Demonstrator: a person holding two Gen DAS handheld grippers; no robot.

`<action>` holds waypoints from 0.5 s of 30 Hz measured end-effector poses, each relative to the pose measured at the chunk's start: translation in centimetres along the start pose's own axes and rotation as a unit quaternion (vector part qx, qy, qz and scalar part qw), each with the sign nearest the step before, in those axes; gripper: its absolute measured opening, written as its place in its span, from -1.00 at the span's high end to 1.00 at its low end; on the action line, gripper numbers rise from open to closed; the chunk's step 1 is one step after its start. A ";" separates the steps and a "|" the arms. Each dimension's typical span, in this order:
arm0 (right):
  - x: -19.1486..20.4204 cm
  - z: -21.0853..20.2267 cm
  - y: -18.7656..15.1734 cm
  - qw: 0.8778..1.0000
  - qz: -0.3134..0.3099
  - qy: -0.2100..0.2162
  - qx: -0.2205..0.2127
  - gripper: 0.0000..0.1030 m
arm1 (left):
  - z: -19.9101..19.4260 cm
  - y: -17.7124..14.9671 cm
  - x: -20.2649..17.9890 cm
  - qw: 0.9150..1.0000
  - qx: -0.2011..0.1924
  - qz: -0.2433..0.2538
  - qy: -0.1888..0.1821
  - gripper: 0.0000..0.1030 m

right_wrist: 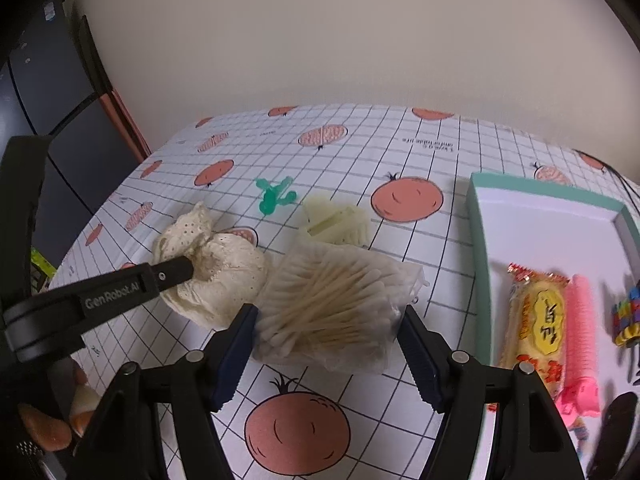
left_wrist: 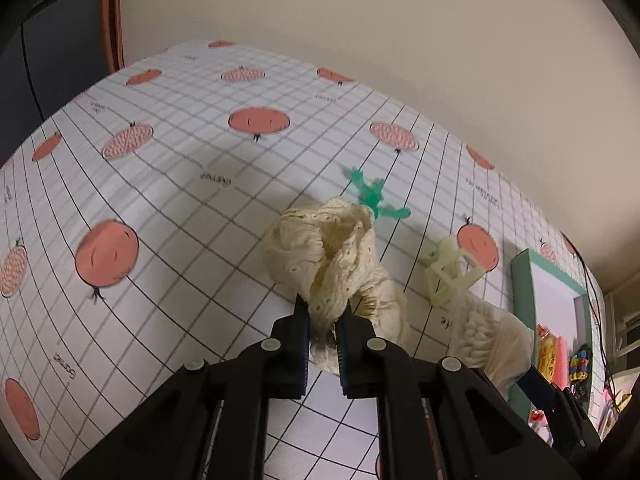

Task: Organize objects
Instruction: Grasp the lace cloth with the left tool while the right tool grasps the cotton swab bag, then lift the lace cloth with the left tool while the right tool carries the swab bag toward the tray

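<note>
A bunched cream lace cloth lies on the orange-patterned grid tablecloth, and my left gripper is shut on its near fold. From the right wrist view the same cloth shows pinched by the left gripper. My right gripper is open, its fingers either side of a clear bag of cotton swabs without squeezing it. That bag sits at the right of the cloth.
A green clip and a pale yellow clip lie behind the cloth and bag. On the right, a teal-rimmed tray holds a snack packet, a pink roller and a colourful item. A hand shows bottom left.
</note>
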State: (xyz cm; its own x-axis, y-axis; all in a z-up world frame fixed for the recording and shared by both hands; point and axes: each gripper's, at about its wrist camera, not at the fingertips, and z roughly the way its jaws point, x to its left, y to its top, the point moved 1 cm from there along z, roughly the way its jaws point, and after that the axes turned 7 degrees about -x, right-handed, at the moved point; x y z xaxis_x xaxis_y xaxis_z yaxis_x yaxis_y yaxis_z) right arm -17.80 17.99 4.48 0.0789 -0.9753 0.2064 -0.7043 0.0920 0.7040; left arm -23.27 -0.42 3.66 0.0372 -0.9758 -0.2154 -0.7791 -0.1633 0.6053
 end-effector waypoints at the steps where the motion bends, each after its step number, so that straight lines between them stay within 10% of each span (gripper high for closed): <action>1: -0.1 -0.3 0.1 1.000 0.000 0.000 -0.003 -0.42 | -0.2 0.2 -0.1 1.000 -0.004 0.000 -0.001 0.78; 15: -2.0 -2.8 1.4 0.999 0.013 -0.007 -0.031 -0.41 | -3.6 1.7 -2.3 0.998 -0.051 0.016 -0.015 0.78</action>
State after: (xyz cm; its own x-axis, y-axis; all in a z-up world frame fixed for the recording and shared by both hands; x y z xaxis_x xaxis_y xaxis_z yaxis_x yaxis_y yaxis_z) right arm -16.92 20.64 6.94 0.0513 -0.9749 0.2165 -0.6613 0.1293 0.7389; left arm -22.41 0.99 7.93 -0.0059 -0.9761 -0.2171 -0.7119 -0.1483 0.6864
